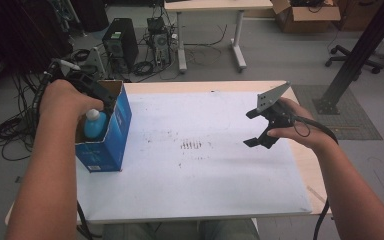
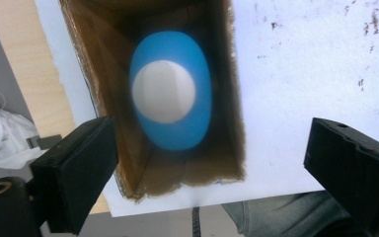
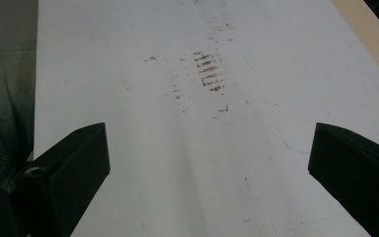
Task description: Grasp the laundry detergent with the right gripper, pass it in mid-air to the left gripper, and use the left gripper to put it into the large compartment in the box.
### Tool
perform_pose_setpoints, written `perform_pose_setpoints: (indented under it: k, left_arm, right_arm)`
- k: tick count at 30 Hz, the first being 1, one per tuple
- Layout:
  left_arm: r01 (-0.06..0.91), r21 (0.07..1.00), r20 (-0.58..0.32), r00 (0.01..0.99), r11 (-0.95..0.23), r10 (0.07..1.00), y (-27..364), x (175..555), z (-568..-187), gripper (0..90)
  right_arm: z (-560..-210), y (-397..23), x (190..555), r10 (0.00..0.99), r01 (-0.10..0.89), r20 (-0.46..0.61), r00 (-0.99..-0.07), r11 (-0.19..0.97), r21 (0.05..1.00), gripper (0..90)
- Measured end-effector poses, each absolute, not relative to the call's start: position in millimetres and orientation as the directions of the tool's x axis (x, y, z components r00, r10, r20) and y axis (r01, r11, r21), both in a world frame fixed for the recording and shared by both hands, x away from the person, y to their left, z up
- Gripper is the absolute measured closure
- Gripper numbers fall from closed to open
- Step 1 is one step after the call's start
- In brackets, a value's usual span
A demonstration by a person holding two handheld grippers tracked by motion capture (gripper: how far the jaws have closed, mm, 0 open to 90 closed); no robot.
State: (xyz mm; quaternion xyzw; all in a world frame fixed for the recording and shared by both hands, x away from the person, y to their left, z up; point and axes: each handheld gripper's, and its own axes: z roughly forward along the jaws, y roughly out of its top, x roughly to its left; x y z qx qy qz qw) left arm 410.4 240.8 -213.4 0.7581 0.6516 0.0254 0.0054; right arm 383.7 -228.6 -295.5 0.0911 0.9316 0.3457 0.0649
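**Operator:** My left gripper (image 2: 197, 163) is hanging directly above the open top of the blue carton (image 1: 114, 131), jaws spread wide and grasping nothing. In the left gripper view one jaw is sitting outside the carton's near wall, the other well out over the white board (image 2: 296, 74). The bottle (image 2: 170, 103) is standing upright inside the carton, its white cap (image 2: 164, 91) facing straight up at me.

**Checker:** What is the step calling for?

**Operator:** As I judge it, centring both jaws over the cap, narrowing them enough to pass inside the carton walls, then descending vertically and closing below the cap. Catching a wall would be tipping the carton.

**Checker:** And the other side?

**Operator:** My right gripper (image 1: 254, 129) is hovering well to the right of the carton, jaws released, nothing between them. It could be steadying the carton's far wall.
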Motion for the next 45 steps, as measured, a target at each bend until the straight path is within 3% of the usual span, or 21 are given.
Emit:
perform_pose_setpoints:
  k: [9, 16, 24, 35, 45]
  left_arm:
    - [0.95, 0.065, 0.047, 0.304, -0.306, 0.952, 203, 407, -202, 0.3]
    - [0.886, 0.068, 0.067, 0.455, -0.459, 0.888, 165, 403, -194, 0.3]
    - [0.722, 0.115, 0.012, 0.686, -0.683, 0.727, 120, 397, -193, 0.5]
    - [0.555, 0.089, 0.01, 0.83, -0.827, 0.558, 95, 388, -201, 0.3]
    - [0.364, 0.048, 0.038, 0.93, -0.93, 0.366, 81, 374, -219, 0.5]
  right_arm:
    - [-289, -225, 375, 0.191, 0.095, -0.077, -0.979, 0.75, 0.654, 2.6]
    - [-282, -223, 366, 0.168, 0.072, -0.091, -0.982, 0.766, 0.638, 2.7]
    - [-278, -224, 367, 0.15, 0.055, -0.105, -0.983, 0.787, 0.614, 2.8]
    - [-278, -219, 368, 0.138, 0.052, -0.107, -0.985, 0.815, 0.577, 2.7]
    - [-283, -209, 368, 0.118, 0.049, -0.117, -0.986, 0.878, 0.477, 3.1]
